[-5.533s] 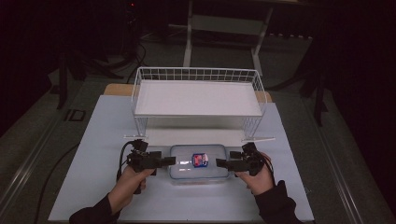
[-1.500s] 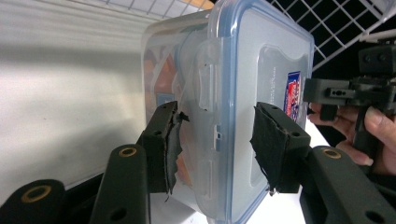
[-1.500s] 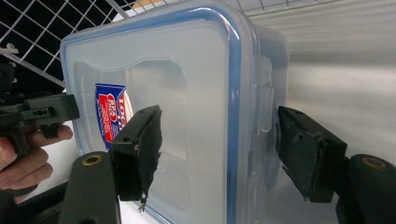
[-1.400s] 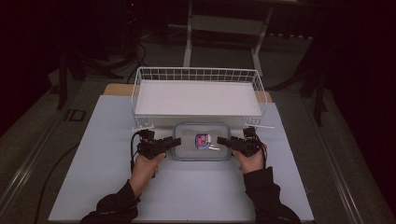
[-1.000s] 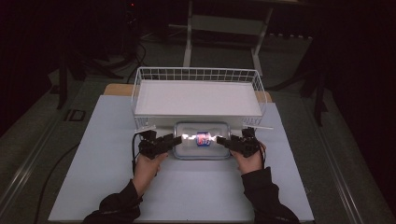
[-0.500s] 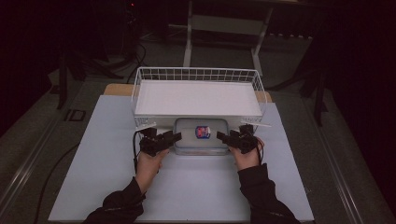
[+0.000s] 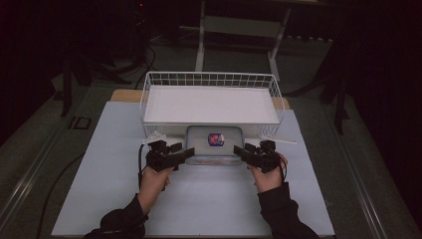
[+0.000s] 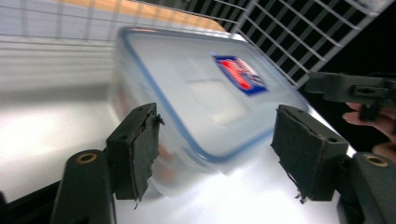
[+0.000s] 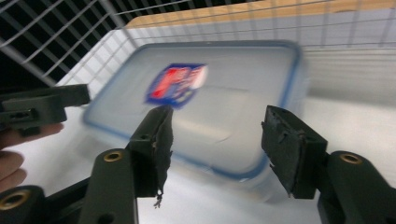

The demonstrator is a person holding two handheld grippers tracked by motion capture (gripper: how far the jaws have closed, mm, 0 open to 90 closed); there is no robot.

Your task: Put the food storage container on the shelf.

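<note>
A clear plastic container [image 7: 214, 145] with a blue-rimmed lid and a red and blue sticker [image 7: 215, 139] lies on the white table, its far end under the front of a white wire rack [image 7: 211, 79]. My left gripper [image 7: 185, 154] is at its near left corner and my right gripper [image 7: 239, 149] at its near right corner. In the left gripper view the left gripper [image 8: 219, 144] is open, jaws wide, with the container [image 8: 196, 98] corner between them. The right gripper [image 9: 223, 147] is likewise open astride the container [image 9: 205, 107].
The raised wire rack carries a white panel [image 7: 211, 104] and stands at the back of the white table sheet [image 7: 209, 204]. Its wire mesh [image 8: 303, 32] rises just beyond the container. Dark floor and stand legs [image 7: 201, 40] lie behind the table.
The container has slid away from the person, its far end going under the rack's front. Both hands and grippers followed it forward.
</note>
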